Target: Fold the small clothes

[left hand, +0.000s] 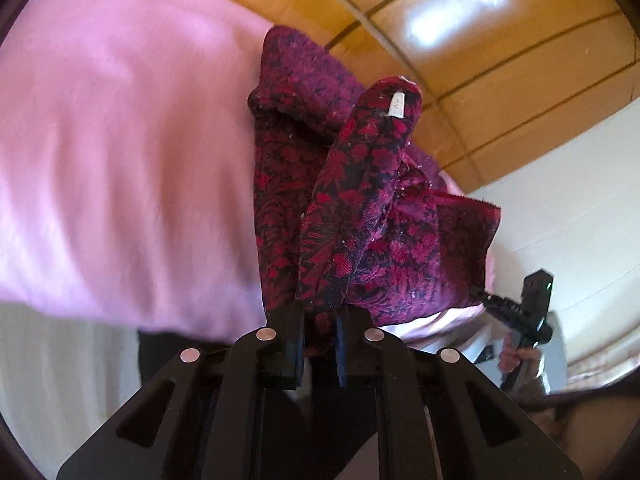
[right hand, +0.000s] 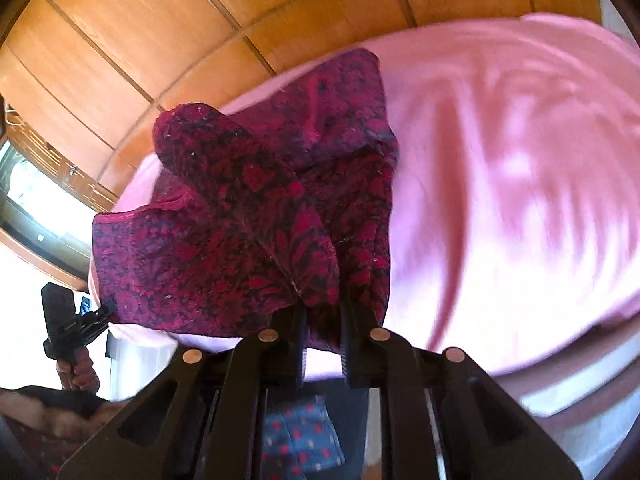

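Item: small garment (left hand: pixel 352 200), dark magenta with a red floral print, white label showing near one raised fold. It is held partly lifted above a pink bedsheet (left hand: pixel 120 140), with its far portion still lying on the sheet.

Grips: left tongs (left hand: pixel 320 344) are clenched on one bunched near edge of the garment; right tongs (right hand: pixel 323 340) are clenched on another near edge. Cloth is seen pinched between the pads in both wrist views.

Step judged in hand: the held edge is being carried across for a fold. For a clean result, both tongs should be kept level with each other and the edge held taut between them, so that the hanging flap (right hand: pixel 168 272) is laid flat and not creased under.

Margins: the garment sits near the bed's edge, beside the wooden floor (left hand: pixel 500 60). Ample open sheet is available on the other side (right hand: pixel 520 160); the fold is better laid there.
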`<action>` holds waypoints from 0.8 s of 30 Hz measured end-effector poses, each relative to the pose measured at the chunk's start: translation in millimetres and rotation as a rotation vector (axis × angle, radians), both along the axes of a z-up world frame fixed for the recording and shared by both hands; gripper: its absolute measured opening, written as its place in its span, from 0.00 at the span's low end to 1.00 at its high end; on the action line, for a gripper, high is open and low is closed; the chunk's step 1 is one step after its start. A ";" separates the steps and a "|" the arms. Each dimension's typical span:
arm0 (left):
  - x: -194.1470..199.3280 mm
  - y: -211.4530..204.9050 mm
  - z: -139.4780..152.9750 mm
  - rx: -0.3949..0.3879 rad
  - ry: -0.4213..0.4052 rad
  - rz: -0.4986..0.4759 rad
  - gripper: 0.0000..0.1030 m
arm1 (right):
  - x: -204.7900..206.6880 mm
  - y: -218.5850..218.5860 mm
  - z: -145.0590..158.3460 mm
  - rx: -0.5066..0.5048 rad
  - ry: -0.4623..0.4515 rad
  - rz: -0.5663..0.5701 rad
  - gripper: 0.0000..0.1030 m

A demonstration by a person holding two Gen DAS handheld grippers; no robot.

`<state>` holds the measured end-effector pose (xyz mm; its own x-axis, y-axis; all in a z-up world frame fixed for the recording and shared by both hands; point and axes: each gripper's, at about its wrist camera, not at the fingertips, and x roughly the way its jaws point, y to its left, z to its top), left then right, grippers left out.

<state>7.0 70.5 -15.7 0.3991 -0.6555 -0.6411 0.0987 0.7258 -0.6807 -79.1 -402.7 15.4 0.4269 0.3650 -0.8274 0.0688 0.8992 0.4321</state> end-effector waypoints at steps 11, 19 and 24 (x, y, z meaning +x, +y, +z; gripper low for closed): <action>32.2 6.4 44.2 0.150 -0.172 0.018 0.40 | 36.6 37.5 28.7 -0.210 -0.154 0.061 0.57; 55.1 -20.7 47.0 0.217 -0.229 -0.067 0.40 | 69.0 75.3 30.7 -0.359 -0.246 0.197 0.54; 61.0 -33.5 46.8 0.234 -0.249 -0.091 0.17 | 73.3 79.3 19.1 -0.455 -0.209 0.257 0.21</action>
<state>68.0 36.9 31.1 0.5090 -0.5427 -0.6681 0.3124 0.8398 -0.4440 -5.8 -323.4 34.4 0.5428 0.1051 -0.8332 -0.2223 0.9747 -0.0218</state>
